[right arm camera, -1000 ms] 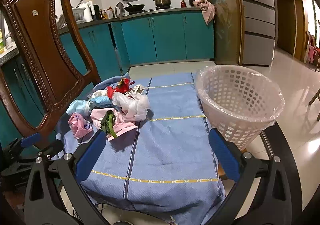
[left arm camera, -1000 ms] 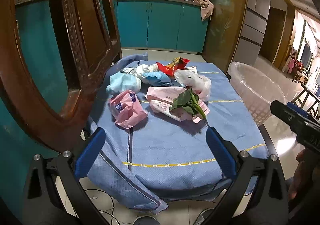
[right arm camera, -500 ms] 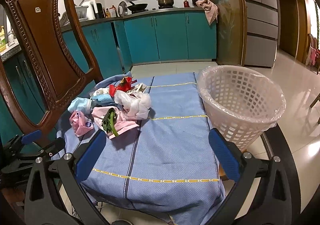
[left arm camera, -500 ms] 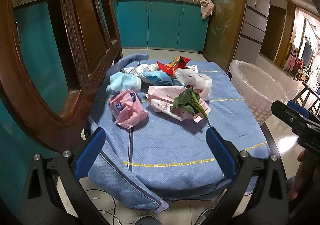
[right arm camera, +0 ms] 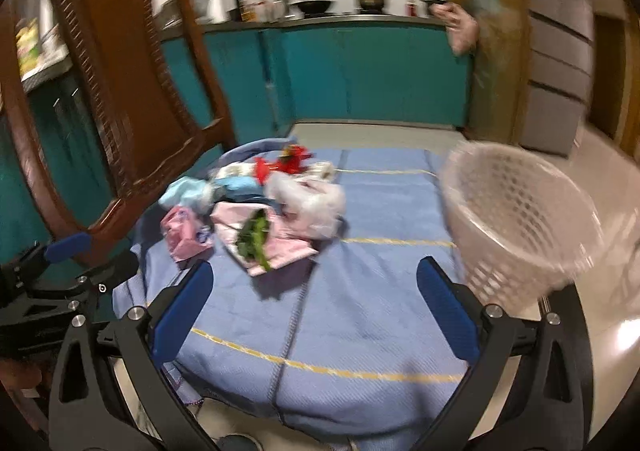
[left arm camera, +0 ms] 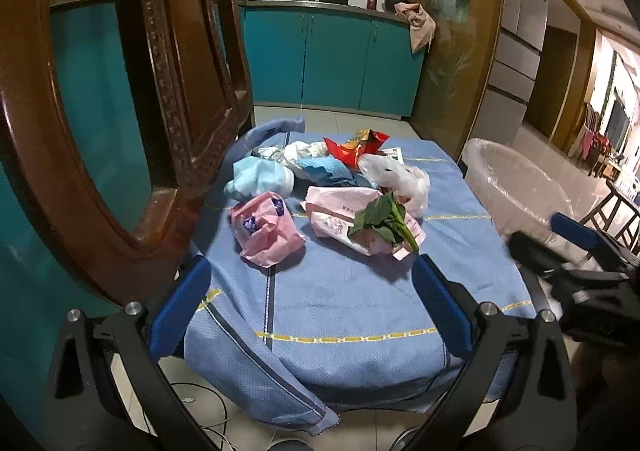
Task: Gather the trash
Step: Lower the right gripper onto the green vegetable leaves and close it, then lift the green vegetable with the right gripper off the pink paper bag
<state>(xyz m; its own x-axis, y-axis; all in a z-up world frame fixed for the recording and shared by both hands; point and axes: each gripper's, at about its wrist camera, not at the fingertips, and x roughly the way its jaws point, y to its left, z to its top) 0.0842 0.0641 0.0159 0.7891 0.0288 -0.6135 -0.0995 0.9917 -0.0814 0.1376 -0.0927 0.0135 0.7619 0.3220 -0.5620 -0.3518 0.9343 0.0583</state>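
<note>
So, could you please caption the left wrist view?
Open left gripper faces trash pile on blue cloth.

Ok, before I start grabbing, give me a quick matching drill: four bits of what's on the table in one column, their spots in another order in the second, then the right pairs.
Things:
1. green leaves
2. red snack wrapper
3. white mesh basket
4. pink crumpled packet

Places:
A. far end of the pile, toward the teal cabinets
B. on top of the pink printed pack
C. nearest the wooden chair, on the pile's left
D. at the table's right edge, lined with clear plastic

Pairs: 1-B, 2-A, 3-D, 4-C
</note>
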